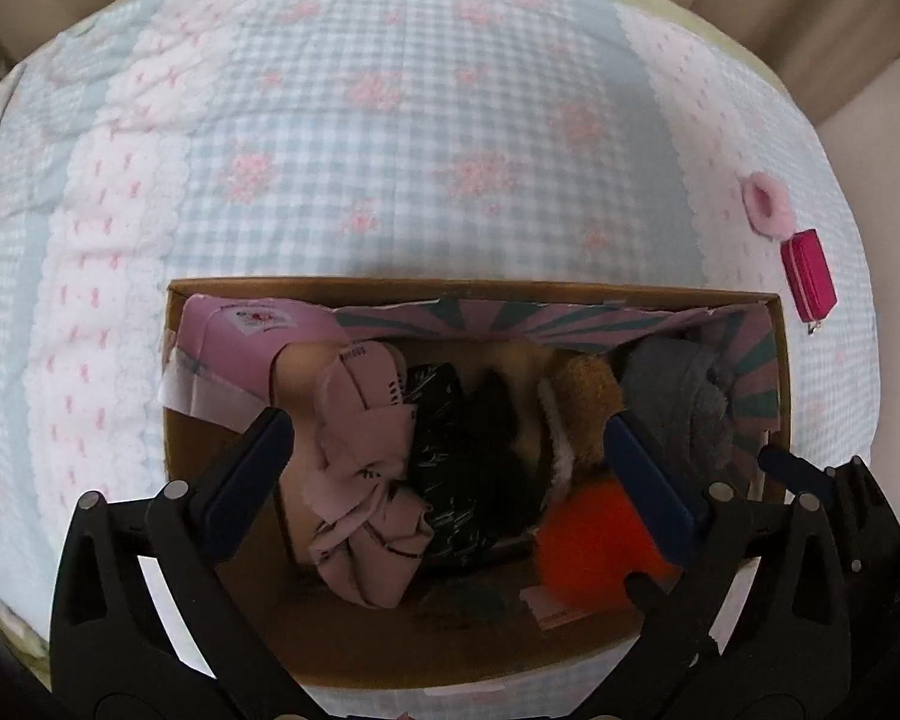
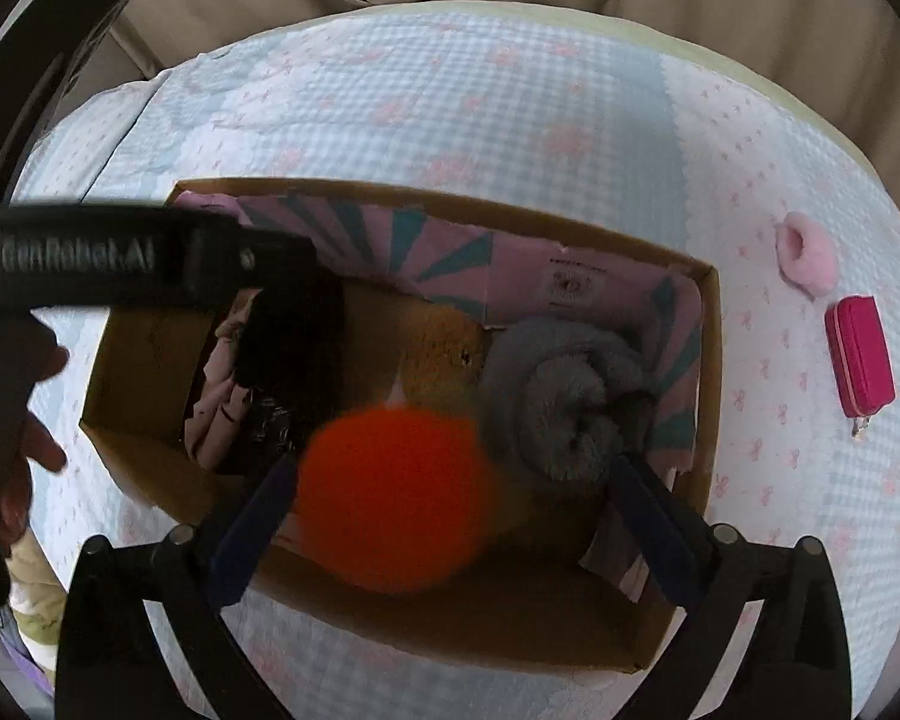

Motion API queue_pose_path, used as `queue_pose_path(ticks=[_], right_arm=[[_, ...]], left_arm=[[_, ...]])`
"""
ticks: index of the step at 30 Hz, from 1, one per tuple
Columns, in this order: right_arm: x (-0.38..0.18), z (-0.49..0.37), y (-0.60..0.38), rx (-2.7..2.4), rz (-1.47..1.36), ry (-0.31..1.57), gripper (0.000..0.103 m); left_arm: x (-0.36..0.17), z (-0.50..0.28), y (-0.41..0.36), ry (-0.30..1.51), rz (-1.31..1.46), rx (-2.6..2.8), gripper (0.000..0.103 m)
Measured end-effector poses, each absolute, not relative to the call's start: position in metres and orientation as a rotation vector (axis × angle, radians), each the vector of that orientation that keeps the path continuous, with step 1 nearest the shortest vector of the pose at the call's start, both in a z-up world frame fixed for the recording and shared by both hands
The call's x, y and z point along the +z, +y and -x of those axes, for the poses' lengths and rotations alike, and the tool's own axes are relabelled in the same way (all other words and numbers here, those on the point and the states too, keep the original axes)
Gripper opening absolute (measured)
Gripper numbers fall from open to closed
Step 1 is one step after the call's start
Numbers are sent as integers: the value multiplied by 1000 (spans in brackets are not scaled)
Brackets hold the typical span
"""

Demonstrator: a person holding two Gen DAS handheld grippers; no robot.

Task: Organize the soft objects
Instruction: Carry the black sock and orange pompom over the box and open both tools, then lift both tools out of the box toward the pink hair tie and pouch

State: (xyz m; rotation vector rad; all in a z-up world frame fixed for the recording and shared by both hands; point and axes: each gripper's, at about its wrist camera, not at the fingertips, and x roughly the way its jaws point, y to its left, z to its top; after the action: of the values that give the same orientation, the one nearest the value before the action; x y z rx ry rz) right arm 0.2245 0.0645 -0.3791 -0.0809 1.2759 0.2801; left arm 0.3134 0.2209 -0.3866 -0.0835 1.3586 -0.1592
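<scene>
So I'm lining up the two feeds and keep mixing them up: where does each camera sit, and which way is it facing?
Left wrist: on the left gripper, looking down into the brown cardboard box on the checked quilt; its own open fingers show.
Right wrist: on the right gripper, looking down into the box from the right; its open fingers and the left gripper's black body show, with a blurred fluffy orange ball between the fingers.
Shared: box, ball, rolled grey towel, pink scrunchie, magenta pouch.

A matt brown cardboard box (image 2: 711, 360) at frame centre holds a fuzzy orange pompom (image 2: 396, 492), a plush grey rolled towel (image 2: 561, 408) and thin pink cloth (image 1: 360, 480). Puckered gingham fabric bedspread (image 1: 390, 150) fills the upper frame.
</scene>
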Motion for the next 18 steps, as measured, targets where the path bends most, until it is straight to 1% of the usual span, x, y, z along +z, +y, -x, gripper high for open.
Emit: queue_pose_path(ticks=[10, 18], right_arm=[[-365, -216, 58, 262, 59, 1230, 103], [-334, -204, 63, 257, 68, 1173, 103]], left_arm=[[-376, -301, 231, 1350, 98, -136, 103], [-343, -279, 243, 1282, 99, -129, 103]])
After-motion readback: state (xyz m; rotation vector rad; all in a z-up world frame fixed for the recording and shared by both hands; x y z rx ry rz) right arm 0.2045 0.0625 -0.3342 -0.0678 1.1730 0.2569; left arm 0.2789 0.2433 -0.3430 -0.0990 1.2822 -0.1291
